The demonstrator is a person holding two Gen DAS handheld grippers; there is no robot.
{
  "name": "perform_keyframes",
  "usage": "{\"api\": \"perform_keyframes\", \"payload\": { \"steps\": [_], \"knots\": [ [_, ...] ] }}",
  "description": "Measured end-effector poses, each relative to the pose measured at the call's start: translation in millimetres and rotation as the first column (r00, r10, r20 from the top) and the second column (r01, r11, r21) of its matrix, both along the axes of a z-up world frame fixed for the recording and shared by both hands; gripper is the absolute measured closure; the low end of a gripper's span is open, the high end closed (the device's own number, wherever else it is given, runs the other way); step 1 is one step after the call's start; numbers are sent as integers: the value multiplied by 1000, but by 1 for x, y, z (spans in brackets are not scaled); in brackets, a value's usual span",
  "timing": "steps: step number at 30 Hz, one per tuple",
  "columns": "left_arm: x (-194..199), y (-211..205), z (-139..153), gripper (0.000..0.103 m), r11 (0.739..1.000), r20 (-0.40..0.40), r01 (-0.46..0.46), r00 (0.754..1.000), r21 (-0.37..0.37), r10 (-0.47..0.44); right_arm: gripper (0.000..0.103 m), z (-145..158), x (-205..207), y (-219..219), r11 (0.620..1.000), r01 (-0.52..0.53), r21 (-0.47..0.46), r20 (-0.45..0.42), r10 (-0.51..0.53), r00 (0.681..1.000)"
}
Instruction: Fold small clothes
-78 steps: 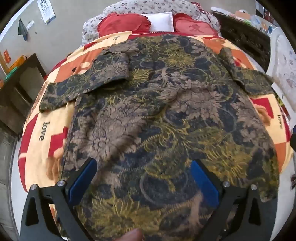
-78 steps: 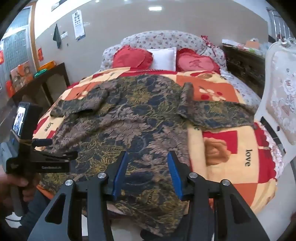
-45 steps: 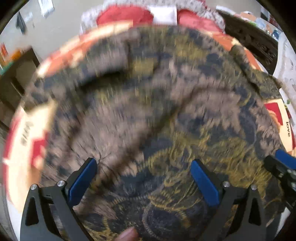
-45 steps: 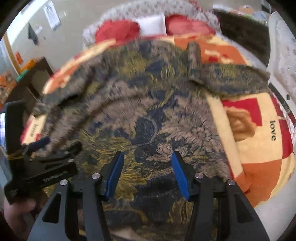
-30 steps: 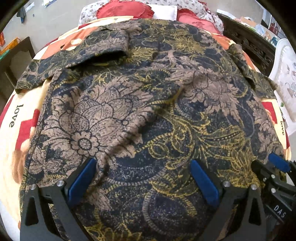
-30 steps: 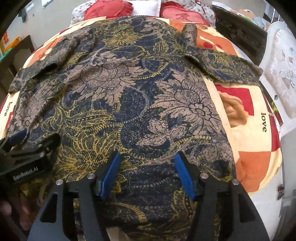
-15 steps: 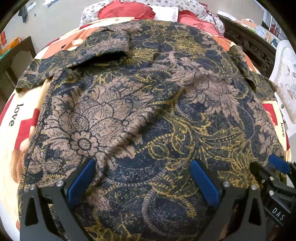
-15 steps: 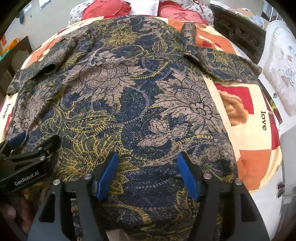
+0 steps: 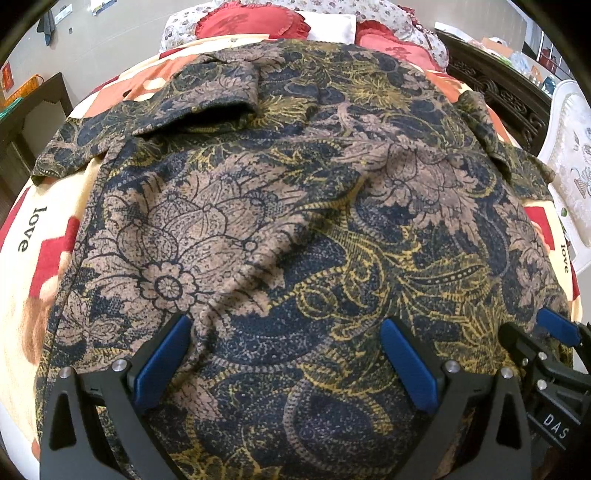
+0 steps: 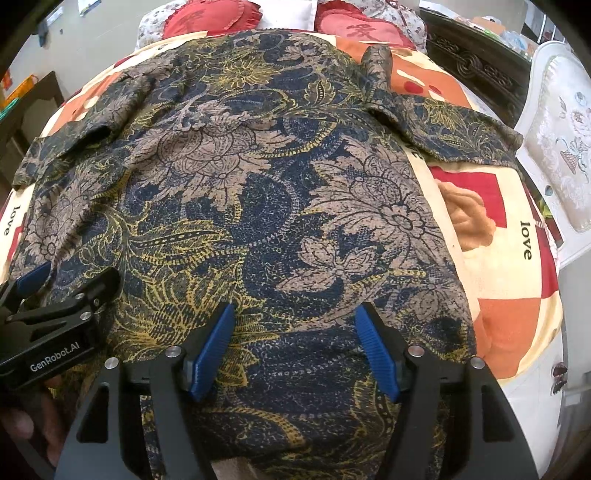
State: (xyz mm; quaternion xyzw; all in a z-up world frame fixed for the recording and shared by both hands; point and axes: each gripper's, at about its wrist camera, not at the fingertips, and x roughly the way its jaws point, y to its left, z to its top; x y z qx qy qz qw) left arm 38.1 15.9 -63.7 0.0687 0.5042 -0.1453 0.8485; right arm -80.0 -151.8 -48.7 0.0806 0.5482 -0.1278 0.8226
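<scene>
Lying flat across the bed (image 10: 517, 314), the shirt (image 9: 295, 221) has sleeves out toward both side edges and its hem over the near edge; no fold made yet, all folding left. Left gripper (image 9: 284, 358) & right gripper (image 10: 295, 347) hover w/ jaws apart, grasping nothing. Hem is cut off below, the collar hard to see.

A bed (image 10: 517, 280) with a red, orange and cream blanket fills the room, red cushions (image 10: 207, 16) at its head. Grey wall (image 9: 122, 40) behind; white upholstered chair (image 10: 557, 147) and dark carved cabinet (image 9: 495, 92) alongside.
</scene>
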Motion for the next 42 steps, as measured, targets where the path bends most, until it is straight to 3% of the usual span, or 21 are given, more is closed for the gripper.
{"api": "perform_keyframes", "payload": {
  "steps": [42],
  "knots": [
    [0,-2,2,0,1000,36,-10,999,-3,10,33,0,0,1,1000,-10,-2,1,10,1000]
  ]
}}
